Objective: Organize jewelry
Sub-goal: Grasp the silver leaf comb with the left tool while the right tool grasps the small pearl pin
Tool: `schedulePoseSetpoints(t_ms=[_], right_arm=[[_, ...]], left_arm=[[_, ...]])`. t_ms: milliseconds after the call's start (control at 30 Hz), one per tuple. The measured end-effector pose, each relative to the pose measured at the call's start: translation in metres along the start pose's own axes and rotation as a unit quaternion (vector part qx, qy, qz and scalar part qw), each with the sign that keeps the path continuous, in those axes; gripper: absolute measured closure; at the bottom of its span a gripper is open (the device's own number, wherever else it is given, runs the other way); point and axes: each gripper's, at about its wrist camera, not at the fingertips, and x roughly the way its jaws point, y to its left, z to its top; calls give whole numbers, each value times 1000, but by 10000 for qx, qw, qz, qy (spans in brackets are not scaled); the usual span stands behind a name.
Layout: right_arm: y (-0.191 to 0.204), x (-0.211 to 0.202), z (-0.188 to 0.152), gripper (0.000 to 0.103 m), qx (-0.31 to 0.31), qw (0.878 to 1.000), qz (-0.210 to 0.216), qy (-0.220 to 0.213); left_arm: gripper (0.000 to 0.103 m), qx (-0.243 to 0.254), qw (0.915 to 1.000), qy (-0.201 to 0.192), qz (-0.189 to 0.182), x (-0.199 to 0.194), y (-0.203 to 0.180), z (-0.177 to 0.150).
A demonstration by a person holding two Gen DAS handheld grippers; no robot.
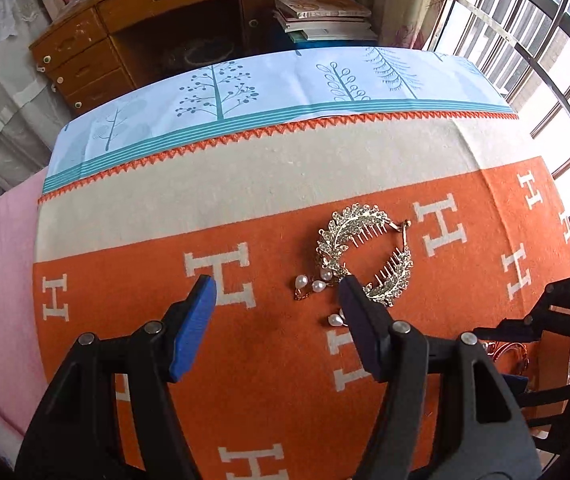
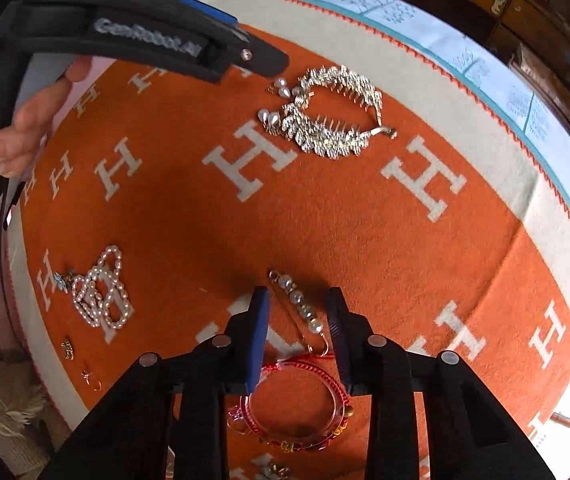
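Observation:
A gold rhinestone leaf hair comb (image 1: 365,252) with hanging pearl drops (image 1: 317,285) lies on the orange blanket (image 1: 269,344). My left gripper (image 1: 277,292) is open just above and short of it, the right finger beside the comb's near end. In the right wrist view the comb (image 2: 329,116) lies far ahead, with the left gripper (image 2: 261,60) over its left end. My right gripper (image 2: 299,304) is open, its fingers on either side of a pearl pin (image 2: 301,306). A red bracelet (image 2: 297,404) lies below it. A pearl necklace (image 2: 101,292) lies at left.
The orange blanket with white H letters covers the table, over a light blue tree-print cloth (image 1: 269,84) at the far edge. Small earrings (image 2: 68,348) lie near the left blanket edge. A wooden desk (image 1: 133,20), stacked books (image 1: 325,16) and a barred window (image 1: 545,60) stand beyond.

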Motion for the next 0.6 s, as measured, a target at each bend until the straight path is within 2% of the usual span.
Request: schedulePoseSetpoints(t_ms=[67,100,200,267,433,533,567,600], right_arm=[[-2,0,1,94,28,9999,-134,-13],[-6,1,2,95,119,9998,-169,-37],[-28,-4,13,95,596,9976,-263,-239],[-49,-7,12,95,977,9942,-179,-408],[-92,-19,9,95,1834,9803,78,-735],[-116,-26,2,95,2220,9710,213,-866],[-123,-29,-3,95,2319,9682,257,-904],[-131,-32,-8,95,2410,9655,299,-941]], left_arm=[[42,42,10000,9,-26,4,-2,1],[42,36,10000,7,-38,7,-3,2],[42,-19,9999,7,-113,15,-6,9],[42,-21,9999,16,-136,21,-8,13],[41,-1,9998,145,-117,41,-15,19],[41,-39,9999,35,-117,42,-16,22],[44,-67,9999,20,-121,41,-16,22],[53,-84,9999,-12,-123,40,-17,22]])
